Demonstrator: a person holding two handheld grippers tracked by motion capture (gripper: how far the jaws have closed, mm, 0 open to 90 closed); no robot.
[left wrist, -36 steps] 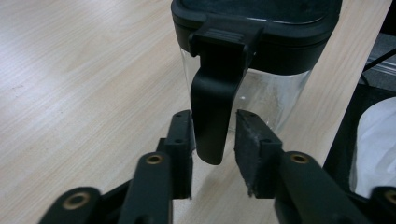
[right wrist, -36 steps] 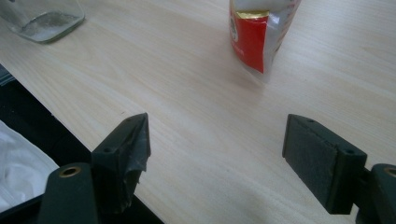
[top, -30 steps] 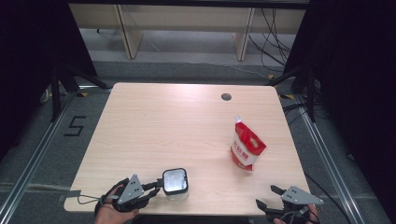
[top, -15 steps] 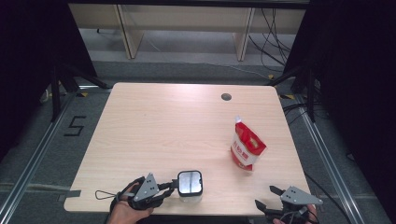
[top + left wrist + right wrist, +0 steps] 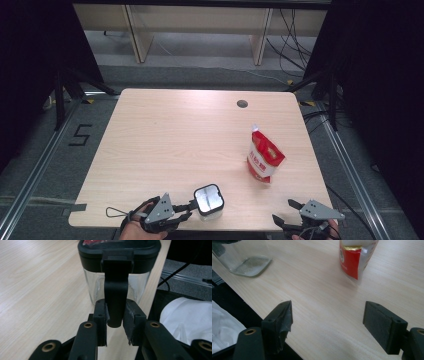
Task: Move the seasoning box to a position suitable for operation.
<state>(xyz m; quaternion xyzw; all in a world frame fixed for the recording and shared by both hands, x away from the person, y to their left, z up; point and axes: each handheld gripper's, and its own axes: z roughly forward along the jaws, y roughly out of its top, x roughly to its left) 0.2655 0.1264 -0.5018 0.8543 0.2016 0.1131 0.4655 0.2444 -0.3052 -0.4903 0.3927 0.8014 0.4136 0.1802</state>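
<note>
Left tool pinches the handle of the clear jar, upright at the surface near edge, just ahead of it. Right tool is spread at the near-right corner, red pouch beyond it. Jar has slid right along the near edge since earlier; pouch unmoved.

A light wooden table has a small dark hole near its far edge. A red and white bag stands on the right side. At the near edge, the left gripper holds a clear jar. The right gripper waits with its jaws apart.
</note>
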